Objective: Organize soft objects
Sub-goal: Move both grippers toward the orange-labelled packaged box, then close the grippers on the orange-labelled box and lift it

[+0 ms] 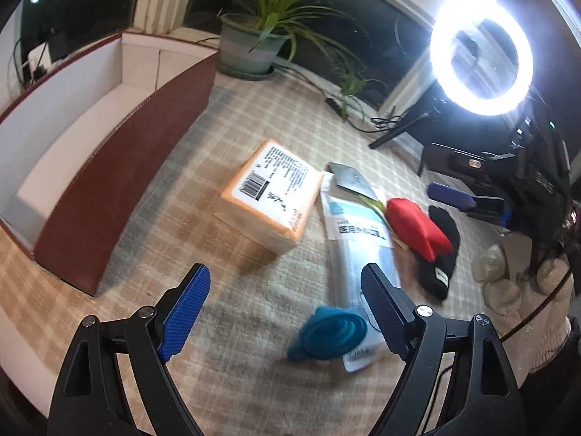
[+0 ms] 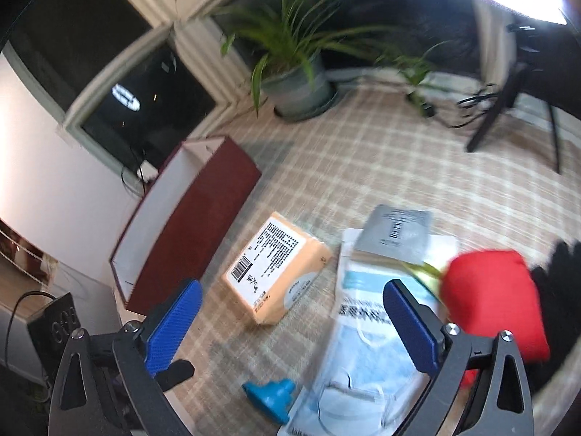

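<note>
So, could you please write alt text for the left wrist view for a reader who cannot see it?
The open left gripper hovers over a plaid cloth, above a blue funnel and a face mask pack. Beyond lie an orange tissue pack, a red pouch and a black item, with an open red-brown box at left.

Potted plant [image 1: 254, 41], lit ring light [image 1: 481, 54], checked tablecloth [image 1: 254, 116], dark window [image 2: 72, 29]

— What colours mark the scene?
— A beige plaid cloth [image 1: 254, 116] carries an orange tissue pack [image 1: 268, 196], a pale blue mask packet [image 1: 359, 239], a red pouch [image 1: 417, 229], a black sock [image 1: 441, 258] and a teal funnel [image 1: 326, 330].
— And the box [image 1: 120, 167]?
— Maroon outside, white inside.
</note>
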Motion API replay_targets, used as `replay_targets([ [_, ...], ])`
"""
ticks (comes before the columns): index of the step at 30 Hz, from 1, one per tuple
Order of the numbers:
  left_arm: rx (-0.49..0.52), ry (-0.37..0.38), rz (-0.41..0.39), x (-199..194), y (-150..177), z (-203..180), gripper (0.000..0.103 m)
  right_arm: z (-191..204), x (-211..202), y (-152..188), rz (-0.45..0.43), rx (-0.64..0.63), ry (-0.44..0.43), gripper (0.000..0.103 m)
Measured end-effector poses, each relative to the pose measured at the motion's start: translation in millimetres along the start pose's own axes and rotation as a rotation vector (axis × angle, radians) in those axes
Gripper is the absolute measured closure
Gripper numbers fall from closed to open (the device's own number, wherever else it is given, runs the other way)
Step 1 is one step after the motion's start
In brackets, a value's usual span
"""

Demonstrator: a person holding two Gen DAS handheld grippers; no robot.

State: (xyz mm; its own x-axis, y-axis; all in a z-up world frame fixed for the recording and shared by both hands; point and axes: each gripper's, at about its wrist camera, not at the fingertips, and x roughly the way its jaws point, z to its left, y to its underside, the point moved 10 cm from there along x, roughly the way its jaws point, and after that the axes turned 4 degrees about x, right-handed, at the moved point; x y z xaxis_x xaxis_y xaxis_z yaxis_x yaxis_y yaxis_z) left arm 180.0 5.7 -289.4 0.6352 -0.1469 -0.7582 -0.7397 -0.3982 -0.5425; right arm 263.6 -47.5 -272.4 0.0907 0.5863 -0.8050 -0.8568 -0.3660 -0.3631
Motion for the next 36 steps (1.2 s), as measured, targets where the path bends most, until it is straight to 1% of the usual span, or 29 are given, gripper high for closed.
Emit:
replay_targets([
  [2,-0.011,-0.018,0.007,8.8,-1.0,3.5,0.019,1.3,16.5,-3.7,0.029,-0.018,0.008,0.007],
  [4,-0.03,-0.025,0.016,18.2,-2.6,7.8,0.019,1.6,33.7,-7.9,0.06,-0.04,0.016,0.013],
  [6,-0.047,-0.034,0.026,25.8,-4.2,12.1,0.02,-0.7,49.8,-13.7,0.086,-0.047,0.024,0.016],
  [10,-0.079,-0.04,0.039,37.6,-9.3,17.2,0.021,-3.1,72.7,-24.2,0.123,-0.049,0.018,0.017],
  [12,-0.091,-0.045,0.049,44.0,-11.1,19.5,0.023,-3.5,82.0,-28.1,0.139,-0.061,0.025,0.017],
  [16,-0.126,-0.034,0.072,56.8,-15.5,23.1,0.025,-5.3,100.3,-32.4,0.171,-0.066,0.029,0.017],
  [20,-0.151,-0.025,0.092,64.9,-17.2,25.1,0.03,-8.7,117.0,-33.4,0.21,-0.05,0.018,0.017],
  [22,-0.17,-0.014,0.11,70.7,-16.3,26.5,0.034,-9.9,123.3,-33.5,0.225,-0.036,0.008,0.018],
  [23,-0.179,-0.007,0.117,73.7,-16.3,26.5,0.039,-10.1,125.9,-32.5,0.235,-0.027,0.001,0.019],
  [24,-0.188,0.001,0.125,76.4,-15.3,27.0,0.044,-10.1,127.9,-30.8,0.247,-0.021,-0.003,0.023],
  [27,-0.198,0.017,0.142,82.1,-14.0,27.9,0.046,-9.2,132.2,-21.7,0.288,-0.014,-0.013,0.04],
  [31,-0.189,0.037,0.142,84.4,-17.4,26.1,0.053,-9.4,130.2,-13.9,0.303,0.009,-0.022,0.042],
  [36,-0.173,0.041,0.14,83.9,-21.5,25.3,0.054,-11.1,122.7,-5.8,0.299,0.036,-0.011,0.048],
])
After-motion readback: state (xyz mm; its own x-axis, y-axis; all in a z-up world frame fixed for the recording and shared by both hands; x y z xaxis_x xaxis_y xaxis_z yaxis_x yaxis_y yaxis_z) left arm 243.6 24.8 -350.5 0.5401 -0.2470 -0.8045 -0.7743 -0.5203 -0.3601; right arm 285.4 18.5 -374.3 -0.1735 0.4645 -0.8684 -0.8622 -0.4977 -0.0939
